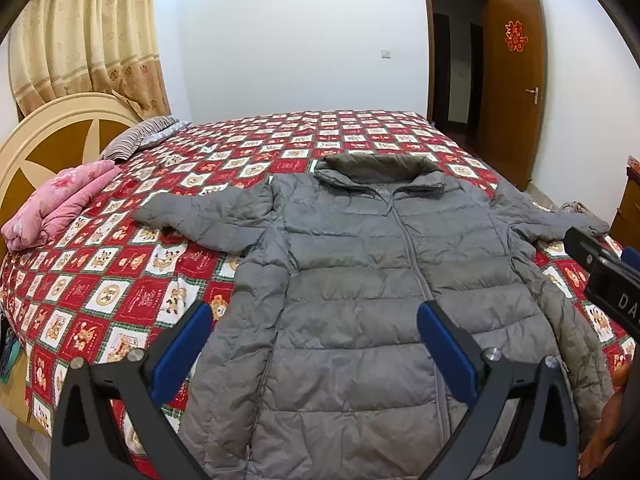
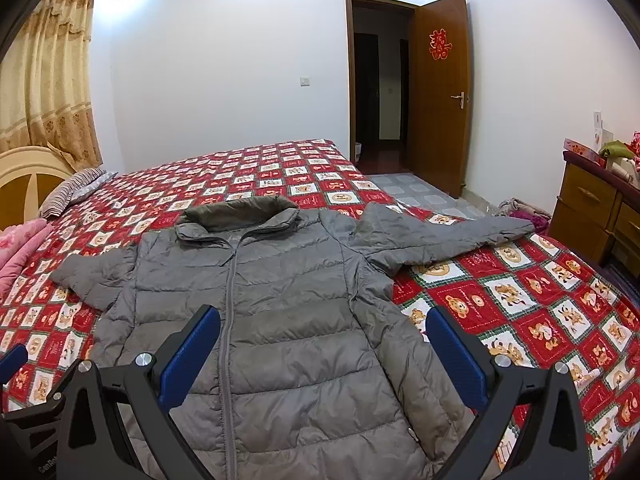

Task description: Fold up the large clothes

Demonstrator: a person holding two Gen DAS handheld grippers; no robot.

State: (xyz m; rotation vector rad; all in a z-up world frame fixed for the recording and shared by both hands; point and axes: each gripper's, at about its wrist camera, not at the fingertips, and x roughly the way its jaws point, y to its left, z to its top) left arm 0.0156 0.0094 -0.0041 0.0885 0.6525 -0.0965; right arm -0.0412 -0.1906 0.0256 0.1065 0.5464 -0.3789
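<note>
A grey puffer jacket (image 1: 360, 280) lies flat and zipped on the bed, collar away from me, both sleeves spread out; it also shows in the right wrist view (image 2: 280, 312). My left gripper (image 1: 314, 320) is open and empty, held above the jacket's lower left half. My right gripper (image 2: 322, 328) is open and empty above the jacket's lower right half. The right gripper's body (image 1: 604, 272) shows at the right edge of the left wrist view. Part of the left gripper (image 2: 14, 360) shows at the left edge of the right wrist view.
The bed has a red and white checked cover (image 1: 132, 264). A folded pink quilt (image 1: 60, 204) and a striped pillow (image 1: 136, 140) lie by the headboard (image 1: 48, 128). A wooden dresser (image 2: 600, 208) stands right of the bed. The door (image 2: 440, 92) is open.
</note>
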